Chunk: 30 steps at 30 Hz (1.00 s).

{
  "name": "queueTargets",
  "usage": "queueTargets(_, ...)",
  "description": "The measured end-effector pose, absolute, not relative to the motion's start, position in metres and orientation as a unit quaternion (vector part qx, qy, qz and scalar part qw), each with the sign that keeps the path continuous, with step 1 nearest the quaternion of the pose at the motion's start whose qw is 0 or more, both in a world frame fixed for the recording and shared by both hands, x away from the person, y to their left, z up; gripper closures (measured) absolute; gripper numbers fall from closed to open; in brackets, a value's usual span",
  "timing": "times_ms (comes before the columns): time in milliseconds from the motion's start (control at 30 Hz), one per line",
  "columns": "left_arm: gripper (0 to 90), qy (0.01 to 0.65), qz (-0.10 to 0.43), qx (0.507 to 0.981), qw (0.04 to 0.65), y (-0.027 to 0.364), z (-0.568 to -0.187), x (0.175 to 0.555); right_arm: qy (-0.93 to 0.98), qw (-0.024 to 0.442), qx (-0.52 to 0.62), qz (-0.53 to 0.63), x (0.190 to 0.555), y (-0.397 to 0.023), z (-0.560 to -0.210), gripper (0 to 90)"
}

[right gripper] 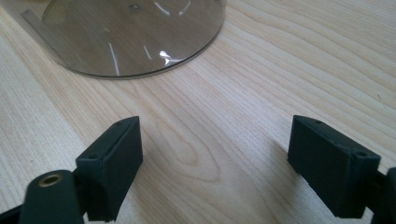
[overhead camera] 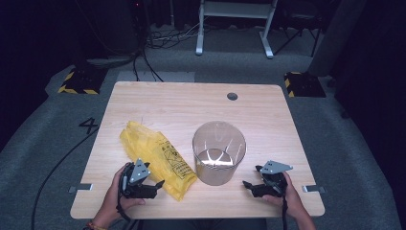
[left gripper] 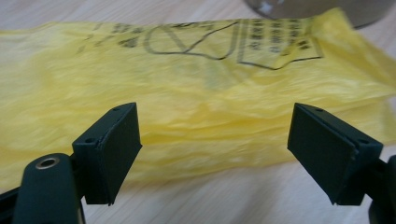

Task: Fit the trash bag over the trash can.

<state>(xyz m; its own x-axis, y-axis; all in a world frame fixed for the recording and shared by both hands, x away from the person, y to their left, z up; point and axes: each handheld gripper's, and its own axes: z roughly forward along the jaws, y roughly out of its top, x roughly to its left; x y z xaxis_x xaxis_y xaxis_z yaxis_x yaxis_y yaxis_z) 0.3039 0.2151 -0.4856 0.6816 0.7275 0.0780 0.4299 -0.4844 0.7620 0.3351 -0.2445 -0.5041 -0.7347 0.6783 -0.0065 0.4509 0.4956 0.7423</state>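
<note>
1. Where the light-wood surface (overhead camera: 191, 105) meets grey carpet: dark room beyond, white frame legs at the back, yellow-and-black striped blocks at both far corners, cables on the floor.
2. Lying on the surface's left half: yellow plastic bag (overhead camera: 155, 155), flat, crumpled, black print facing up, near end just beside the clear round bin (overhead camera: 219, 152).
3. Standing upright near the middle: the bin, see-through, open at the top.
4. Left gripper (overhead camera: 155, 184): fingers (left gripper: 116, 149) spread wide, pointed at the bag's near edge, bag just ahead of the gap, pads not pressing on it.
5. Right gripper (overhead camera: 249, 184): fingers (right gripper: 114, 163) spread wide over bare wood, nothing between them, bin's base a little ahead.
6. Left hand (overhead camera: 115, 201): coming in from the near edge, wrapped round the gripper body, gripper held low and angled toward the bag.
7. Right hand (overhead camera: 289, 196): at the near right edge, gripper low, pointing toward the bin.
</note>
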Motion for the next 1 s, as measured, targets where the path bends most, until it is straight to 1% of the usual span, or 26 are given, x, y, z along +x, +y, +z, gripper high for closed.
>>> queueTargets(200,17.1,0.378,0.199,0.820,0.382,0.232,-0.485,0.310,0.851,0.151,0.332,0.377,0.335,-0.244,-0.504,18.1)
queueTargets(267,17.2,0.392,0.202,0.814,0.378,0.234,-0.486,0.312,0.851,0.151,0.332,0.377,0.335,-0.244,-0.504,18.1)
queueTargets(367,19.8,0.424,0.202,0.800,0.374,0.234,-0.489,0.315,0.851,0.151,0.332,0.377,0.335,-0.244,-0.504,18.1)
queueTargets(533,19.1,0.456,0.206,0.786,0.363,0.232,-0.494,0.321,0.851,0.151,0.332,0.377,0.335,-0.245,-0.504,18.1)
queueTargets(667,17.0,0.469,0.215,0.782,0.348,0.229,-0.499,0.324,0.851,0.151,0.332,0.377,0.335,-0.244,-0.504,18.1)
queueTargets(767,16.0,0.475,0.216,0.776,0.353,0.229,-0.501,0.326,0.851,0.151,0.333,0.376,0.335,-0.244,-0.504,17.3)
queueTargets(1000,15.9,0.495,0.196,0.762,0.369,0.231,-0.502,0.335,0.851,0.154,0.333,0.376,0.335,-0.244,-0.504,17.1)
